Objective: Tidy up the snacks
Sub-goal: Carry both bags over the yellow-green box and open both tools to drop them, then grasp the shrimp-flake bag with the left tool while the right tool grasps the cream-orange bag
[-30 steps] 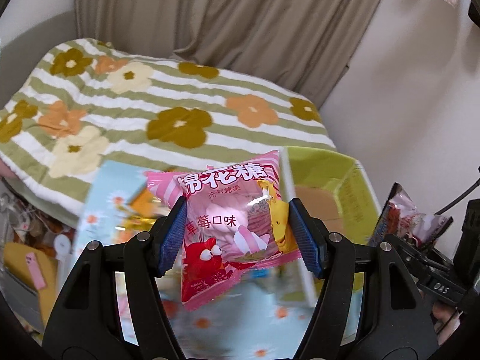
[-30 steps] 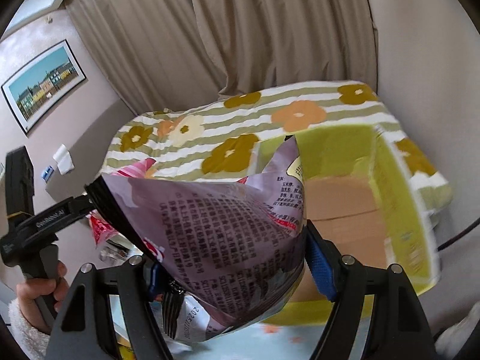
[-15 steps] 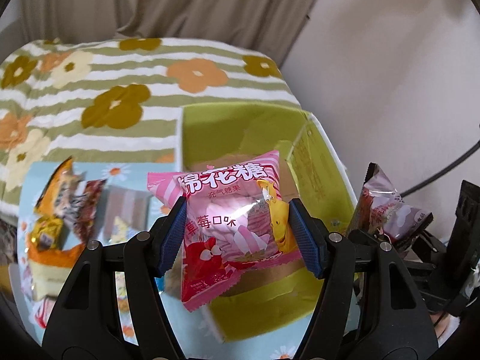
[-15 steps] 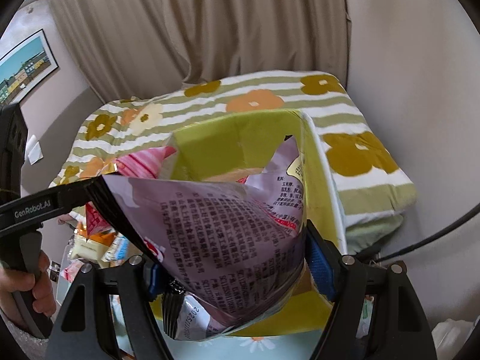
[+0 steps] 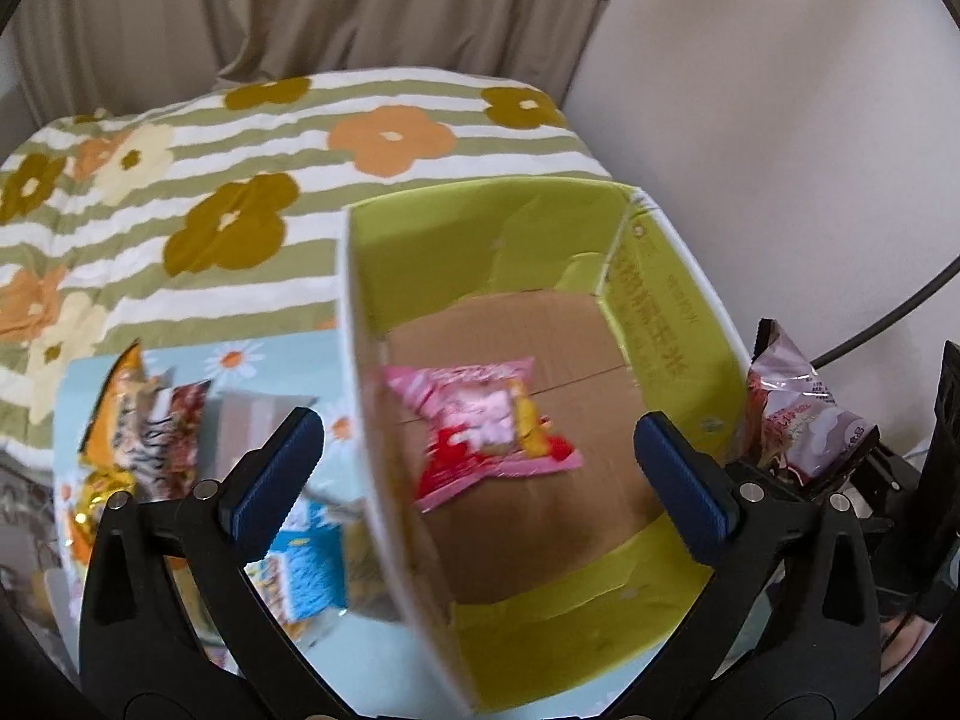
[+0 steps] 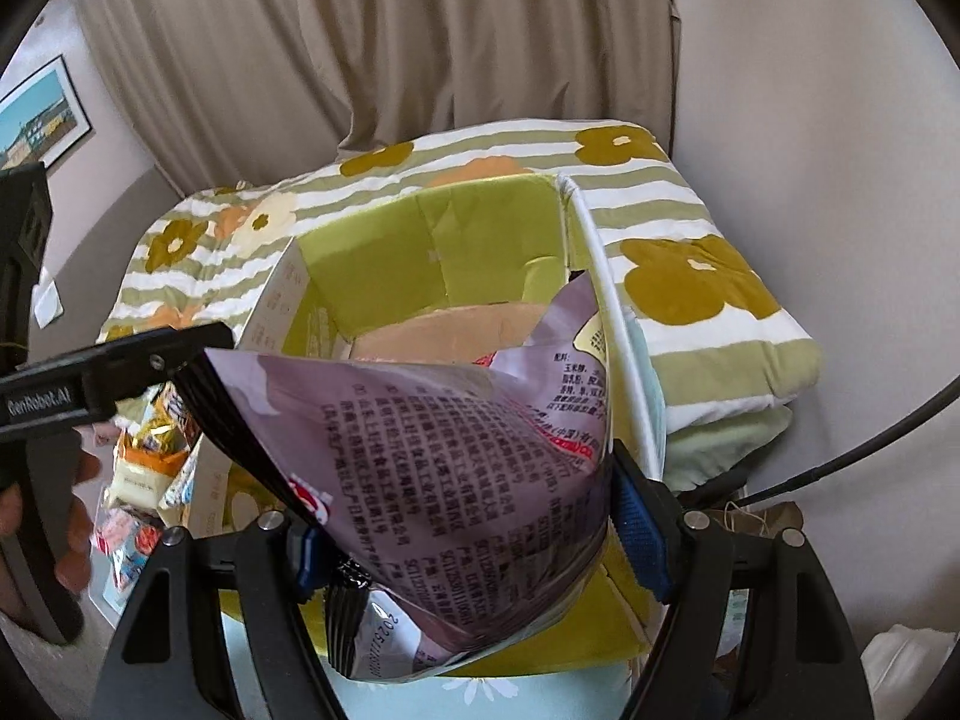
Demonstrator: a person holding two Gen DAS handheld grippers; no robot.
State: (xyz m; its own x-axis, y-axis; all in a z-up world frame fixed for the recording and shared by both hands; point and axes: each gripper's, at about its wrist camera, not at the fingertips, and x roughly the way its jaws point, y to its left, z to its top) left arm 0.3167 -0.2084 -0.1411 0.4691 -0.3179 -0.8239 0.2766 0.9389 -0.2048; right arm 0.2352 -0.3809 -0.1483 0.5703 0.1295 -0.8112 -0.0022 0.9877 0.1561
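In the left wrist view my left gripper is open and empty above a green cardboard box. A pink marshmallow bag lies blurred over the box's brown floor, free of the fingers. My right gripper is shut on a purple snack bag and holds it over the near edge of the same box. That purple bag also shows at the right of the left wrist view. The left gripper's arm shows at the left of the right wrist view.
Several loose snack packs lie on a light blue flowered cloth left of the box. A green striped flowered blanket covers the bed behind. Beige curtains and a wall stand beyond. A black cable runs at the right.
My left gripper has opened and let go of the pink marshmallow bag, which has dropped into the box. Both grippers have moved further over the box. The right gripper still holds the purple bag.
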